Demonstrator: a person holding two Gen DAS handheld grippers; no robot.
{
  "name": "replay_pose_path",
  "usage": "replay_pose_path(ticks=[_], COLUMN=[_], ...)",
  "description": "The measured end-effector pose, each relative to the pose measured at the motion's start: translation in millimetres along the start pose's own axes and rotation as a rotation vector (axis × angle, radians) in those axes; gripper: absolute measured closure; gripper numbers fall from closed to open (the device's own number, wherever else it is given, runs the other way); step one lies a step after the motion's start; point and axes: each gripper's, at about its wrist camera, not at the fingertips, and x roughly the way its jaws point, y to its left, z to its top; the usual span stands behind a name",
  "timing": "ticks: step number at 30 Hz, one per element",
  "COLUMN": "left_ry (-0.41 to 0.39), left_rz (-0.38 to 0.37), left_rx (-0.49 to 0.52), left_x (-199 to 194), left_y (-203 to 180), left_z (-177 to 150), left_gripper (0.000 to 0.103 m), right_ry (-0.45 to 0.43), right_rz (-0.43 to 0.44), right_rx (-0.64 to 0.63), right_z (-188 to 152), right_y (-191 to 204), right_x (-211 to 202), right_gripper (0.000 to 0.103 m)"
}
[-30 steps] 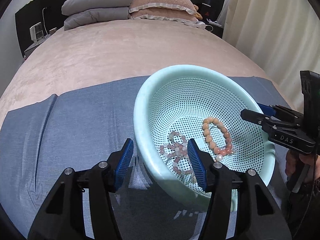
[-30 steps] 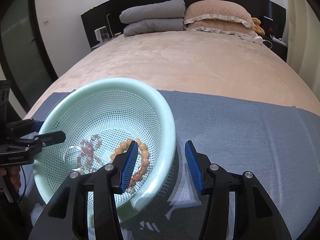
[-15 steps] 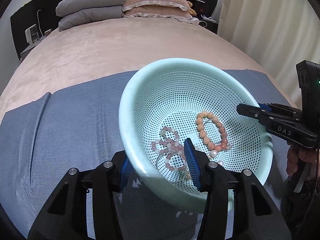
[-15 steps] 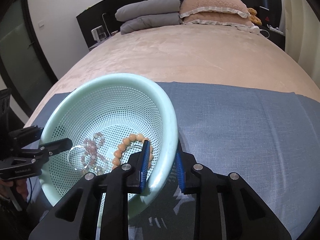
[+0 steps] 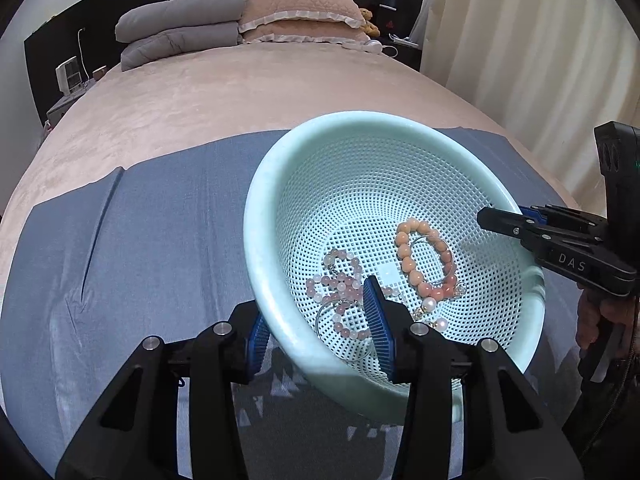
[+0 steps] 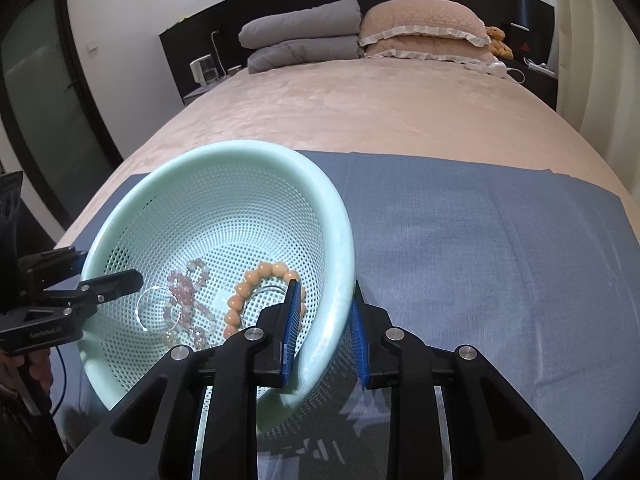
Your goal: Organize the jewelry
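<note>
While gripped: basket (image 5: 280, 312) (jewelry inside)

Left tongs (image 5: 318, 330) clamped, angled downward; right tongs (image 6: 326, 334) likewise.

A bed (image 6: 392, 108) with a beige cover carries a blue-grey cloth (image 6: 500, 240) across its near part. At the black headboard (image 6: 520, 4) lie folded grey quilts (image 6: 304, 36) beside a frilled pink pillow (image 6: 424, 24); a small teddy bear (image 6: 498, 42) sits just beyond. Cream curtains (image 5: 520, 48) hang alongside.
</note>
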Motion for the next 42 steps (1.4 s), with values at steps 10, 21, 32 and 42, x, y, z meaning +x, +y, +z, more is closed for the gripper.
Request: replay_pose_path(ticks=[10,21,32,42], left_ry=[0.023,0.032,0.011,-0.079], left_rz=[-0.022,-0.008,0.025,0.091], left_rx=[-0.023,-0.028,-0.008,0.031], left_x=[-19.0,-14.0,-23.1,-66.0], left_y=[-12.4,-13.5,-13.5,-27.5], left_z=[-51.3,-68.7,-76.5,-84.6], left_gripper=[0.058,0.058,0.050,0.010], right_ry=[0.040,0.053,-0.010,-0.079], right_rz=[0.009,0.014,0.004,-0.018], right_rx=[0.016,0.027,-0.036,-0.043], right_z=[-47.6,-64.8,-70.2,-85.0], right_y=[9.0,8.7,11.2,2.1], right_x=[-18.2,-14.0,-30.6,-64.5], right_gripper=[0.081,0.081,0.056,0.020])
